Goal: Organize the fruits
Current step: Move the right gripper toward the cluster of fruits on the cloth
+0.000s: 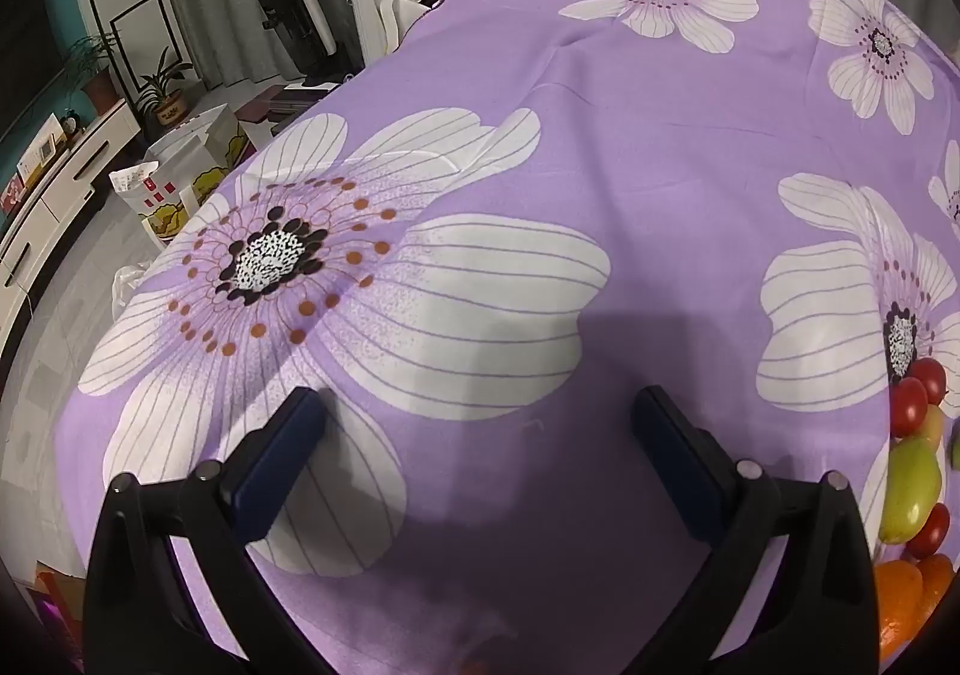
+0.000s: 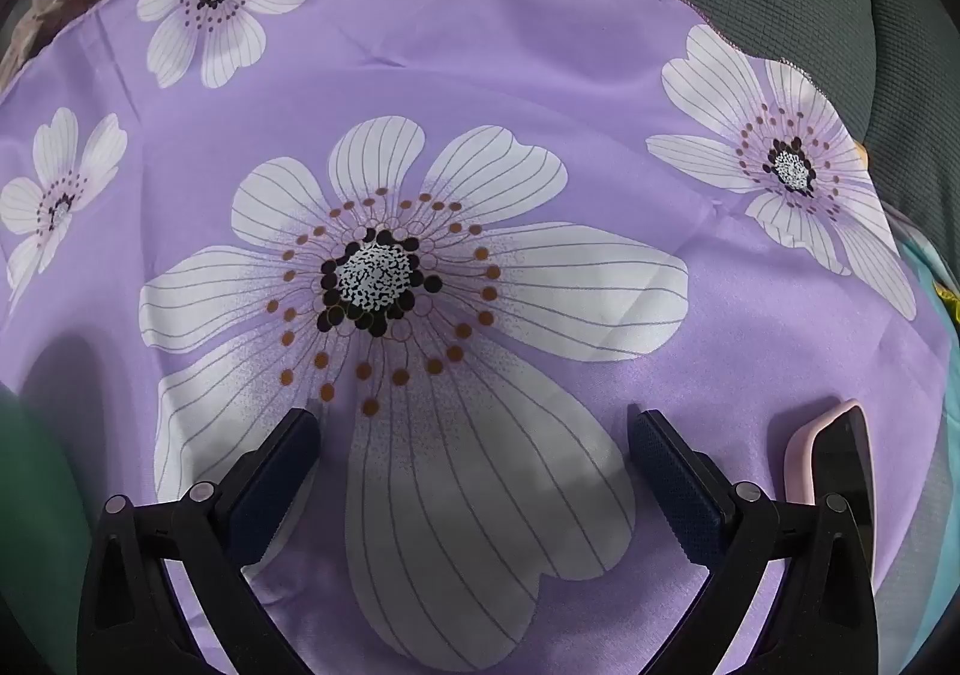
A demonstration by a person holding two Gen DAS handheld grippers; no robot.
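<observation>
Fruits (image 1: 912,471): red tomatoes, green mango, oranges, clustered on purple cloth (image 1: 600,147)

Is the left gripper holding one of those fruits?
No: the left gripper is open and empty above the purple cloth; the cherry tomatoes lie off to its right.

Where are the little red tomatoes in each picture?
Left wrist view: red tomatoes at the far right edge, beside a green fruit and oranges.
Right wrist view: not in it.
Shared landmark: the purple flowered cloth.
</observation>
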